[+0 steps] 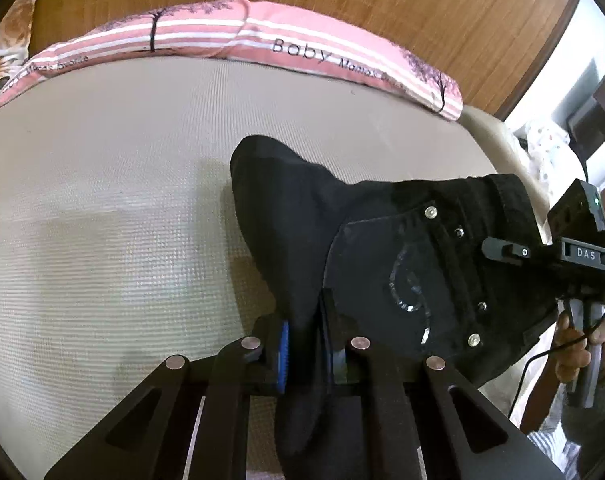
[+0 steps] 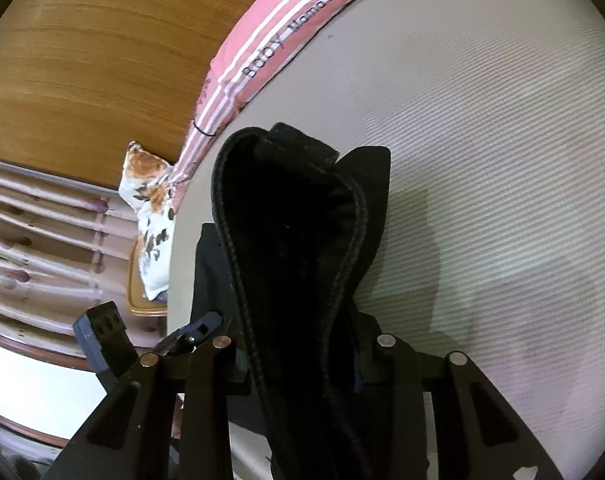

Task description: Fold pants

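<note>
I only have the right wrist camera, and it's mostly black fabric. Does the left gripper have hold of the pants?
Observer: Yes, the left gripper is closed on a fold of the black pants.
Operator: Which side faces that camera?
Observer: The back: a pocket with a sparkly swirl and metal rivets.
Operator: Is my gripper visible there?
Observer: Yes, the right gripper is at the waistband, held by a hand.
</note>
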The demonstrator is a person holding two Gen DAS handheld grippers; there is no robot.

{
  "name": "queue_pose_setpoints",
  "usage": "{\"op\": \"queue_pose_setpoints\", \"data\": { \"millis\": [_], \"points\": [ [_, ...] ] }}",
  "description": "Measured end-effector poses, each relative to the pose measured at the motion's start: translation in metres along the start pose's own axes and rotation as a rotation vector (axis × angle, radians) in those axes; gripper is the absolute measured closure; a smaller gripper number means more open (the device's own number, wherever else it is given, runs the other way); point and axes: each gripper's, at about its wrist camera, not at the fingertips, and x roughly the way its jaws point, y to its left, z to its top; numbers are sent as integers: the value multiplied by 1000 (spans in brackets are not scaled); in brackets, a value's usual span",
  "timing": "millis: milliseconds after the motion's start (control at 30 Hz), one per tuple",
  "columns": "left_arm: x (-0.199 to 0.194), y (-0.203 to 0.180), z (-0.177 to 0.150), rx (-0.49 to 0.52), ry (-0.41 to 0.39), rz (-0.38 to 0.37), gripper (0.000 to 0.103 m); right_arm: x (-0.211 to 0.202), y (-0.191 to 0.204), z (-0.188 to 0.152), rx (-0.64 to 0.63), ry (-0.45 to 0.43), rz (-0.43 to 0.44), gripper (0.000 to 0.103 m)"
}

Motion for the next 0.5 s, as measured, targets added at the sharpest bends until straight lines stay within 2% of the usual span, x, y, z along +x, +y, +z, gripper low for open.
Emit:
{"op": "queue_pose_setpoints", "data": {
  "millis": [200,500],
  "points": [
    [-16,21,3,-42,-38,10,90,23,27,-2,-24,38,26,73],
    [-41,70,22,-95,-109,84,90,77,69,24,-67,72,80,73]
  ]
}}
